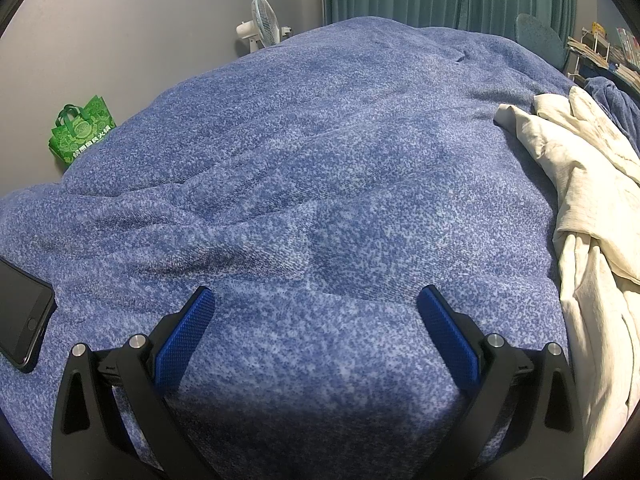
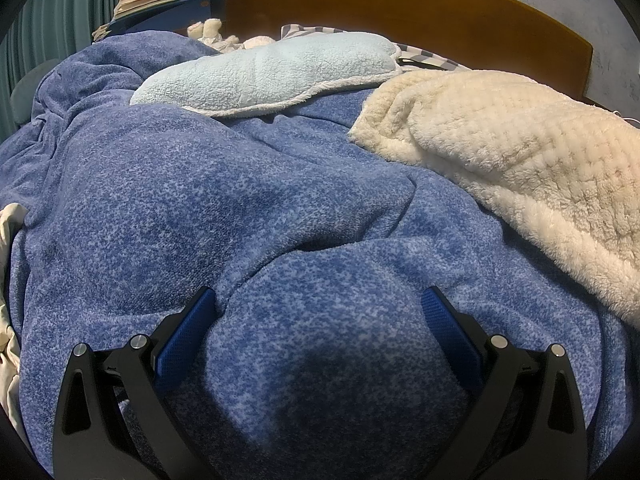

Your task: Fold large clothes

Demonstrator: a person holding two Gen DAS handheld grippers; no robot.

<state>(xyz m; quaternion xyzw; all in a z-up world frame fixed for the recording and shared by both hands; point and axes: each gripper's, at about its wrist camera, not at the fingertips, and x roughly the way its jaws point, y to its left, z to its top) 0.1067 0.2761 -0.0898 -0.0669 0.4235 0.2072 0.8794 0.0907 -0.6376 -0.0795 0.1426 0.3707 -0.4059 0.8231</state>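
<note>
Both grippers spread wide over the blue fleece
Left gripper (image 1: 316,300) has the cream garment (image 1: 592,216) to its right; right gripper (image 2: 318,300) straddles a fleece (image 2: 240,208) fold

The left claw (image 1: 316,300) and the right claw (image 2: 318,300) both point forward, jaws spread wide, gripping nothing.

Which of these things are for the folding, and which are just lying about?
For the job: cream garment, left tool, right tool.

Lying about: blue blanket, phone, green bag, fan, pale blue pillow, cream fleece.
</note>
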